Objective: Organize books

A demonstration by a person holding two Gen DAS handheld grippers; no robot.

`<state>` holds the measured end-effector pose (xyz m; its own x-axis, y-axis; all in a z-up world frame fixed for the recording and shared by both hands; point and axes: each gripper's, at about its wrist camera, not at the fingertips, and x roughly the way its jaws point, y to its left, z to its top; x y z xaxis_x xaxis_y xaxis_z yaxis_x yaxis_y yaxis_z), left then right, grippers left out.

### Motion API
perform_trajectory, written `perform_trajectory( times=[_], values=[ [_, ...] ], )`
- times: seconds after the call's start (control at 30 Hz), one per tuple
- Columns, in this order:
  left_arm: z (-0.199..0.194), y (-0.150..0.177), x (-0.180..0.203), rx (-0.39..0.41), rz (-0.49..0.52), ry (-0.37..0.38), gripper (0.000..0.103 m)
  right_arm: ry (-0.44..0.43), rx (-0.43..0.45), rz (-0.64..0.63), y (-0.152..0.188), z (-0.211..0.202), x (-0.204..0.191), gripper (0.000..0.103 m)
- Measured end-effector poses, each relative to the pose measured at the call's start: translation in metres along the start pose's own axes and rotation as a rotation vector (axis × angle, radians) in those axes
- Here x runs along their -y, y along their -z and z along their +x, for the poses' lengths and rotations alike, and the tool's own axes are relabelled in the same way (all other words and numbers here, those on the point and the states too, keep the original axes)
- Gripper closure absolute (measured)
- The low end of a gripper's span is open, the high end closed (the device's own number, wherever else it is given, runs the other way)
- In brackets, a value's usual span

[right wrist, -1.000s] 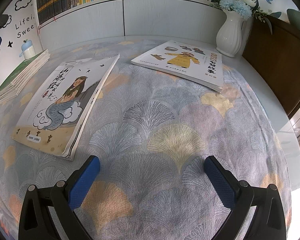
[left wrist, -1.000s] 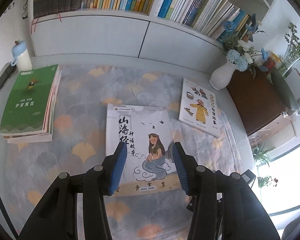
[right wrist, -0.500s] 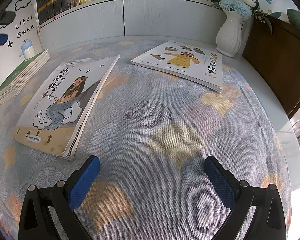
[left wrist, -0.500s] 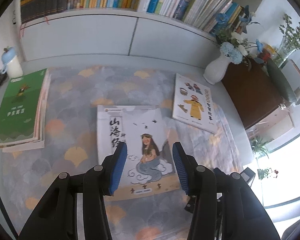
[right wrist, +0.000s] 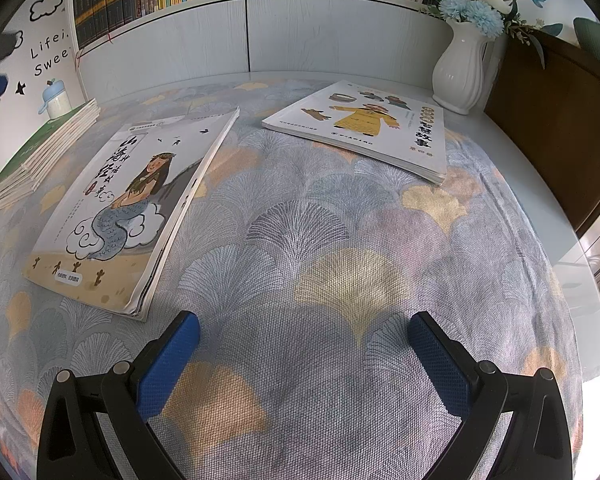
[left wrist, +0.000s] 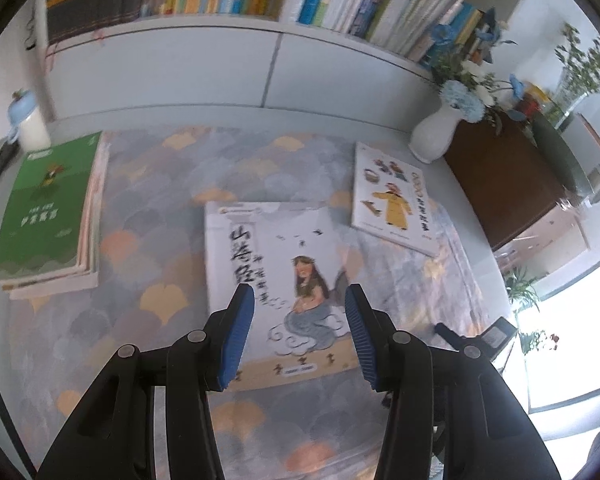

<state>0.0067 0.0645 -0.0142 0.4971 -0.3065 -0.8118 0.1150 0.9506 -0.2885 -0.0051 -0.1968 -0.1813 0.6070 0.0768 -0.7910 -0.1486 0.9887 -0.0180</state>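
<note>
Left tool [left wrist: 299, 330] hangs over the mermaid book [left wrist: 276, 276], jaws partly apart, holding nothing; likely lining up a grab. Right tool [right wrist: 304, 360] gapes wide, empty, above bare table [right wrist: 340, 240]. Green stack [left wrist: 48, 212] sits far left, presumably the destination.

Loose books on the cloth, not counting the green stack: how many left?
2. The mermaid book lies left of centre; the yellow-robe book lies behind it to the right, near the vase.
</note>
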Motion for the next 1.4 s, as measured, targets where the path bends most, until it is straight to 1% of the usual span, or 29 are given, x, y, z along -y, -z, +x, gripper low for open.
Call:
perform_trajectory(
  times=[0.3, 0.4, 0.47, 0.53, 0.77, 0.97, 1.1, 1.17, 1.23, 1.37, 1.4],
  values=[
    [0.003, 0.019, -0.045, -0.028, -0.088, -0.060, 0.058, -0.001, 0.000, 0.000, 0.000, 0.000, 0.000, 0.000],
    [0.008, 0.024, -0.054, -0.042, -0.111, -0.058, 0.058, -0.001, 0.001, 0.000, 0.000, 0.001, 0.000, 0.000],
    [0.011, 0.027, -0.057, -0.051, -0.114, -0.052, 0.058, -0.001, 0.001, 0.000, 0.000, 0.000, 0.000, 0.000],
    [0.017, 0.029, -0.058, -0.058, -0.109, -0.063, 0.058, -0.001, 0.001, 0.000, 0.001, 0.000, 0.000, 0.000],
    [0.048, 0.029, -0.063, -0.130, -0.122, -0.072, 0.058, -0.002, 0.001, 0.000, 0.001, 0.001, 0.000, 0.000],
    [0.062, 0.034, -0.063, -0.162, -0.099, -0.085, 0.058, -0.005, 0.001, 0.000, 0.003, 0.000, 0.001, 0.000],
    [0.068, 0.035, -0.070, -0.171, -0.106, -0.091, 0.058, -0.016, -0.056, 0.030, 0.002, -0.002, 0.003, 0.000],
    [0.074, 0.038, -0.075, -0.192, -0.126, -0.084, 0.058, -0.044, -0.109, -0.015, 0.001, -0.002, 0.004, 0.000],
    [0.080, 0.039, -0.077, -0.209, -0.136, -0.073, 0.058, -0.069, -0.136, -0.036, -0.002, 0.000, 0.007, 0.000],
    [0.089, 0.043, -0.072, -0.223, -0.112, -0.092, 0.058, -0.031, -0.242, -0.006, -0.017, 0.008, 0.003, 0.000],
    [0.092, 0.044, -0.072, -0.228, -0.114, -0.090, 0.058, -0.047, -0.231, 0.010, -0.022, 0.006, 0.002, 0.002]
  ],
)
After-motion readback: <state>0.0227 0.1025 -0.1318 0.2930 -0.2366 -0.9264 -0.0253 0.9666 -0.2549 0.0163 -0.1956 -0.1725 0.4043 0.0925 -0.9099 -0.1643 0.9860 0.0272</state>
